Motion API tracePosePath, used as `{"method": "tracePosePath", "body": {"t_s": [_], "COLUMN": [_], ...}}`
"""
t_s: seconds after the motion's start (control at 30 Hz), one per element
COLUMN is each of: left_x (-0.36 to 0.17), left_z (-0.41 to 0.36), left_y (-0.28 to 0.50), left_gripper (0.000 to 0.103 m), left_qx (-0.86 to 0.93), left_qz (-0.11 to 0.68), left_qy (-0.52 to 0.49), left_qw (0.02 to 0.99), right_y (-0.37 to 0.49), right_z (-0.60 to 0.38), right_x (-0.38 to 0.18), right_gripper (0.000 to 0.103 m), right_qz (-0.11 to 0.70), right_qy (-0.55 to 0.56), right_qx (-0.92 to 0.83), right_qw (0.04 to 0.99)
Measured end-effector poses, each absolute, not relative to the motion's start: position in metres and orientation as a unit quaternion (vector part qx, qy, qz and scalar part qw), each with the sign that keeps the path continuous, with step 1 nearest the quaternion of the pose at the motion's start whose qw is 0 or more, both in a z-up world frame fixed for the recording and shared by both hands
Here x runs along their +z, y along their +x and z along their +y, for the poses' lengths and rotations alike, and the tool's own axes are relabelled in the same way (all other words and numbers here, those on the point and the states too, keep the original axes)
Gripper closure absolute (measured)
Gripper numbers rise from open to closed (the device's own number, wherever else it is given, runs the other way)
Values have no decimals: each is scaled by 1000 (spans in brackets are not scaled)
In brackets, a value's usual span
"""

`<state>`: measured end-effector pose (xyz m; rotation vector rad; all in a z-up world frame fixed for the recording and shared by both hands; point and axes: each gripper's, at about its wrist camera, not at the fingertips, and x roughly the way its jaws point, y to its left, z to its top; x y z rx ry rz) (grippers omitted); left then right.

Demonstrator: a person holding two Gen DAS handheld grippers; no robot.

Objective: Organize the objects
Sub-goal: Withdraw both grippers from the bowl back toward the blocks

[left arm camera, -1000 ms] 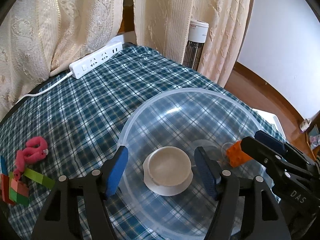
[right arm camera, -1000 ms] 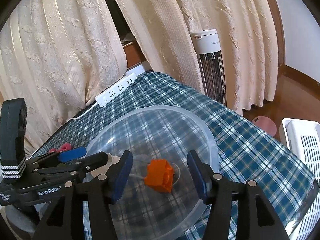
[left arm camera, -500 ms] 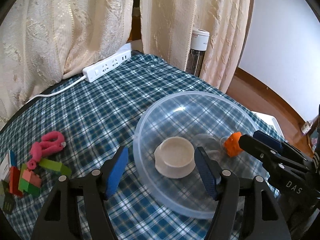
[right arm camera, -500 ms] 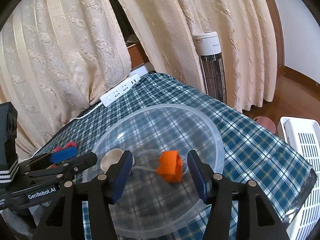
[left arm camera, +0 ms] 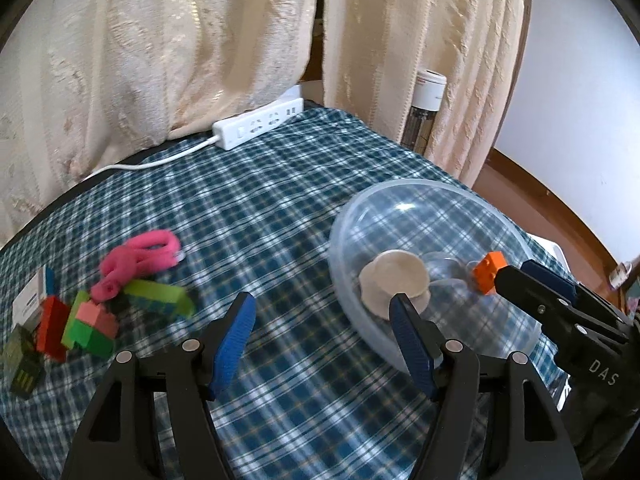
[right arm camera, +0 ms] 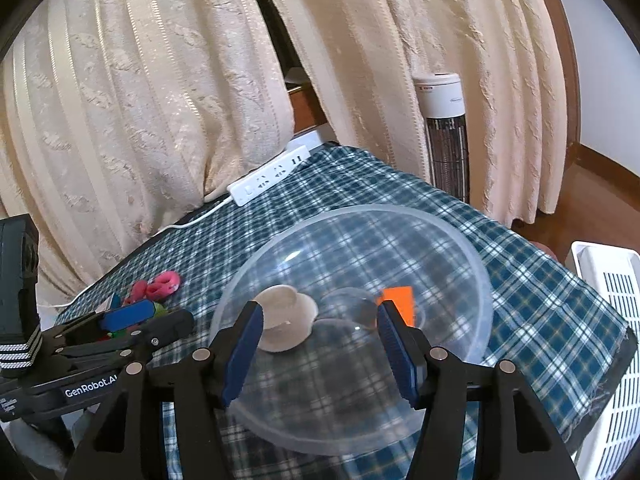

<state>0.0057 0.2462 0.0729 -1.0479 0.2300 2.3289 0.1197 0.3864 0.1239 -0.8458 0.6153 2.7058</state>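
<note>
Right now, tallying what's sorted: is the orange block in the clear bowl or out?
In. The orange block lies inside the clear bowl, beside the white cup.

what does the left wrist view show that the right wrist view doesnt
Only the left wrist view: the full block pile, a white box and a dark card at the table's left end.
Only the right wrist view: a white basket beside the table.
Both: the clear bowl holding a beige cup and orange block, the pink toy, power strip, heater, and both open grippers.
</note>
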Motion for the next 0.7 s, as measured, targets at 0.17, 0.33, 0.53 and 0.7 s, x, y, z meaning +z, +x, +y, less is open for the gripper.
{"method": "tracePosePath", "body": {"t_s": [0.17,0.33,0.53,0.7], "left_x": [73,72,66,59], "left_z": [222,199,169,141], "left_y": [6,5,2,-4], "left_gripper": [31,30,30,30], "left_qx": [876,881,885,888], "left_qz": [75,65,52,41], "left_qy": [-393,-394,-400,-408], "left_qw": [270,254,233,208], "right_y": [117,113,106,101], "right_z": [371,355,336,320], "right_x": [126,128,131,131], "right_gripper": [36,35,33,32], "right_qz": [204,195,182,172], "right_qy": [-292,-295,-301,-307], "right_qx": [928,930,932,933], "right_qw": [111,101,89,79]}}
